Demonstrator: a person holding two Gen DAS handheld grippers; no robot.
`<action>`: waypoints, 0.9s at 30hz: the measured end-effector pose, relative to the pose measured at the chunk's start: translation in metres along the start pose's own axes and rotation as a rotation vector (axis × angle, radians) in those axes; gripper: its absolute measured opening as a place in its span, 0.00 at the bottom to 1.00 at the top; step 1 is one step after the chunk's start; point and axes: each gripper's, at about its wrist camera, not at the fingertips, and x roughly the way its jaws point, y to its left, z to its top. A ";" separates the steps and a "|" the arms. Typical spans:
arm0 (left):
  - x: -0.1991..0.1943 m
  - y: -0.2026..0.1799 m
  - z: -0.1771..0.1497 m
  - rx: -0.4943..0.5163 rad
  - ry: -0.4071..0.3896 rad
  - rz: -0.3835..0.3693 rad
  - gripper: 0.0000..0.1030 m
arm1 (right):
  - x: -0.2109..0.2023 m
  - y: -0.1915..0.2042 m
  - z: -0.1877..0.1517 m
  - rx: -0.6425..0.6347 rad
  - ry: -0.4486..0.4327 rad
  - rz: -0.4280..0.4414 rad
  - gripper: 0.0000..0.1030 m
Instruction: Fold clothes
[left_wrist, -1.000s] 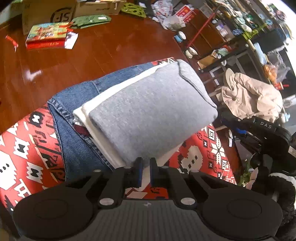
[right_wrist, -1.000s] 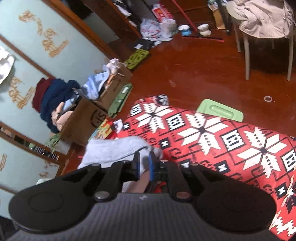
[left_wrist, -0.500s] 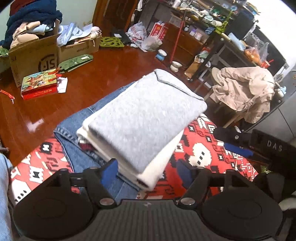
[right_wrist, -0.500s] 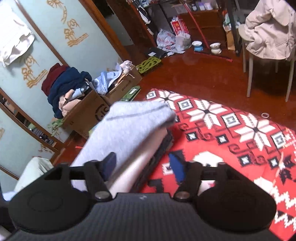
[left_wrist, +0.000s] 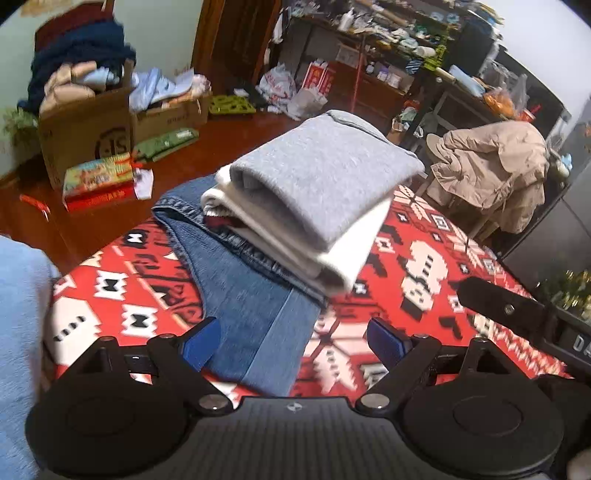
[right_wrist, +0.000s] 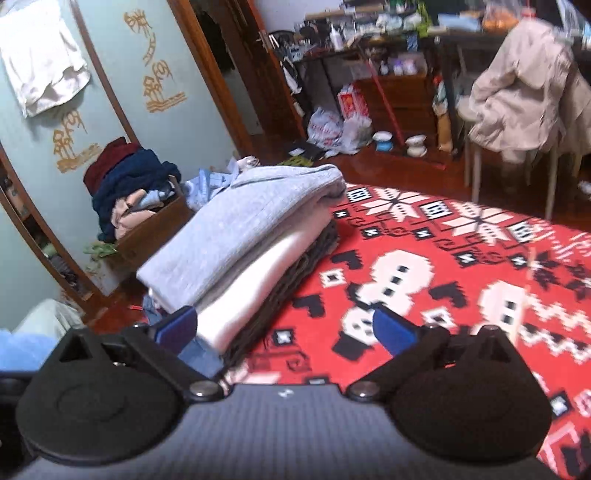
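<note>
Stack (left_wrist: 317, 192): grey top on white top on jeans, laid on red blanket (left_wrist: 424, 266).
Left gripper (left_wrist: 295, 343): jaws opening, nothing gripped.
Right gripper (right_wrist: 284, 332): jaws opening, nothing gripped.

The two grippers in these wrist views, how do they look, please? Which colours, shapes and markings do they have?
Both the left gripper and right gripper are matte black, with a ribbed grey body, two round black discs, silver pivot screws and blue finger pads. A small pale logo marks each body.

My left gripper (left_wrist: 293, 341) jaws are opening, nothing between the blue pads (left_wrist: 201, 341). Ahead: folded grey garment (left_wrist: 325, 173) on top of a cream one (left_wrist: 354, 251), both stacked on blue jeans (left_wrist: 251, 310), all on the red patterned cloth (left_wrist: 424, 266).
</note>
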 end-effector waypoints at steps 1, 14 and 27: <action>-0.006 -0.003 -0.005 0.018 -0.018 0.011 0.84 | -0.009 0.005 -0.006 -0.014 -0.002 -0.023 0.99; -0.121 -0.040 -0.038 0.141 -0.035 -0.005 0.89 | -0.163 0.048 -0.044 0.001 -0.067 -0.142 0.99; -0.168 -0.041 -0.059 0.214 -0.139 0.074 0.77 | -0.212 0.073 -0.061 -0.012 -0.086 -0.116 0.99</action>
